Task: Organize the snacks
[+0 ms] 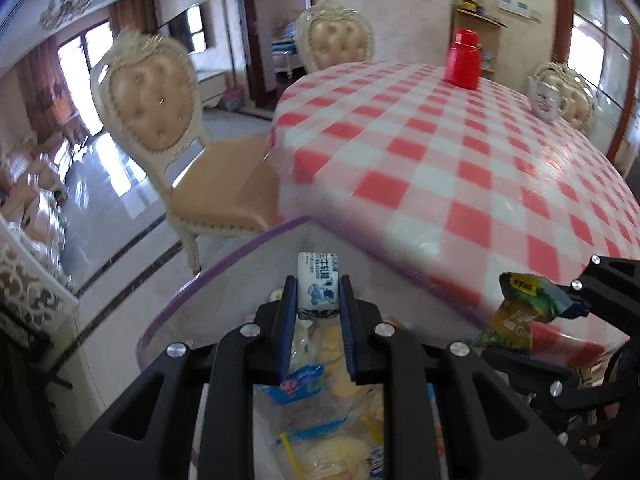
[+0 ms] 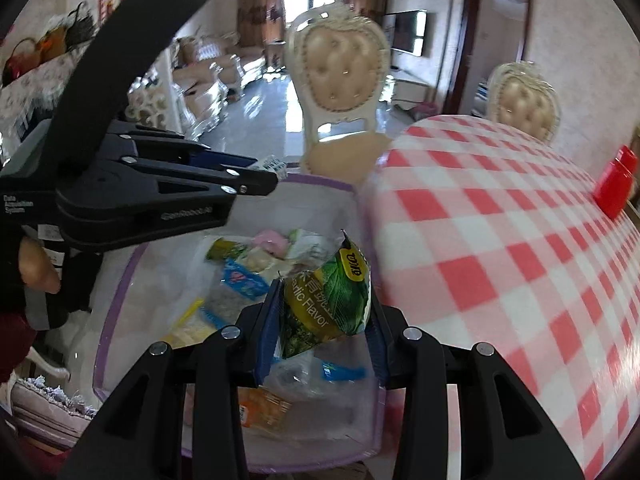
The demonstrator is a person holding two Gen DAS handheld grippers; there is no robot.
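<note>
My left gripper (image 1: pixel 318 282) is shut on a small white packet with blue print (image 1: pixel 318 286), held above a clear box with a purple rim (image 1: pixel 224 258). The right gripper (image 2: pixel 324 304) is shut on a green snack bag marked Garlic Flavor (image 2: pixel 328 300), held over that same clear box (image 2: pixel 116 300). Several wrapped snacks (image 2: pixel 244 276) lie inside the box. In the left wrist view the green bag (image 1: pixel 520 308) shows at the right edge in the right gripper (image 1: pixel 576 296). In the right wrist view the left gripper (image 2: pixel 268 172) reaches in from the left with the white packet (image 2: pixel 274 164) at its tip.
A table under a red and white checked cloth (image 1: pixel 460 168) stands beside the box. A red jar (image 1: pixel 462 58) and a white teapot (image 1: pixel 546 96) sit at its far side. Cream padded chairs (image 1: pixel 156 116) (image 2: pixel 340 76) stand around on a shiny tiled floor (image 1: pixel 112 216).
</note>
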